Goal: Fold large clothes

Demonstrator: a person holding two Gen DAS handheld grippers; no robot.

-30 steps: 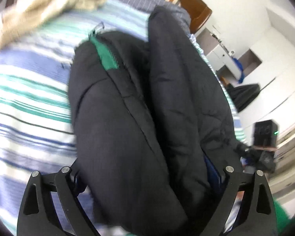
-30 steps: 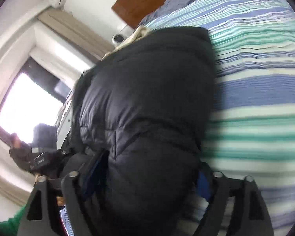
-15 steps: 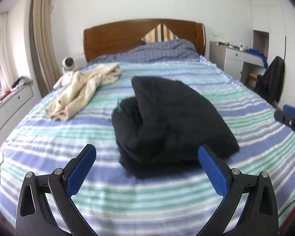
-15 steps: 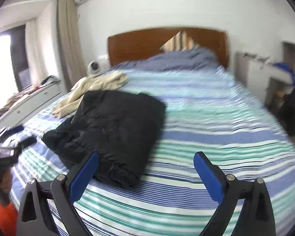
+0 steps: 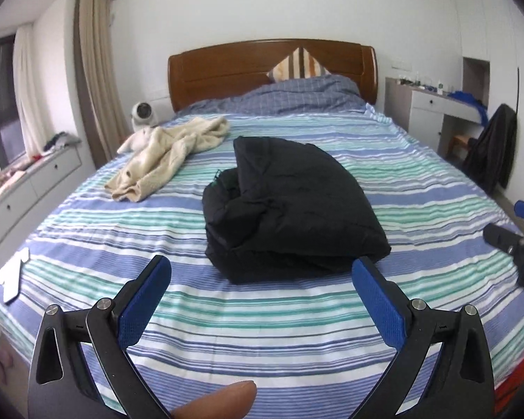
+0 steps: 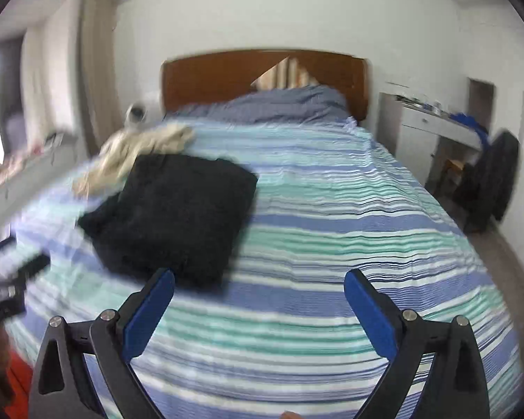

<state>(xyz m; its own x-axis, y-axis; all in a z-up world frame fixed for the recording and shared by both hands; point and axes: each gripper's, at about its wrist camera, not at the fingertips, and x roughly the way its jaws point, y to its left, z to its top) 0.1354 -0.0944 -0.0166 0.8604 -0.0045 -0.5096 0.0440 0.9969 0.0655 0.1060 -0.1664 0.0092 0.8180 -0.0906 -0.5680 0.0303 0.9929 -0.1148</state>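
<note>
A black padded jacket (image 5: pixel 290 209) lies folded into a thick bundle on the striped bed (image 5: pixel 262 317); it also shows in the right wrist view (image 6: pixel 178 213), left of centre and blurred. My left gripper (image 5: pixel 262 286) is open and empty, held back from the jacket's near edge. My right gripper (image 6: pixel 258 293) is open and empty, to the right of the jacket and apart from it. The right gripper's tip also shows at the right edge of the left wrist view (image 5: pixel 513 230).
A cream garment (image 5: pixel 167 153) lies crumpled at the bed's far left. A wooden headboard (image 5: pixel 227 70), a striped pillow (image 5: pixel 297 64) and a rolled blue duvet (image 5: pixel 290 99) are at the back. Drawers (image 5: pixel 35 185) run along the left, a white desk (image 5: pixel 436 111) and a dark chair (image 5: pixel 492 146) on the right.
Both grippers let go of the black jacket, opened and pulled back from close over it to the foot of the bed. The jacket stays folded on the bed.
</note>
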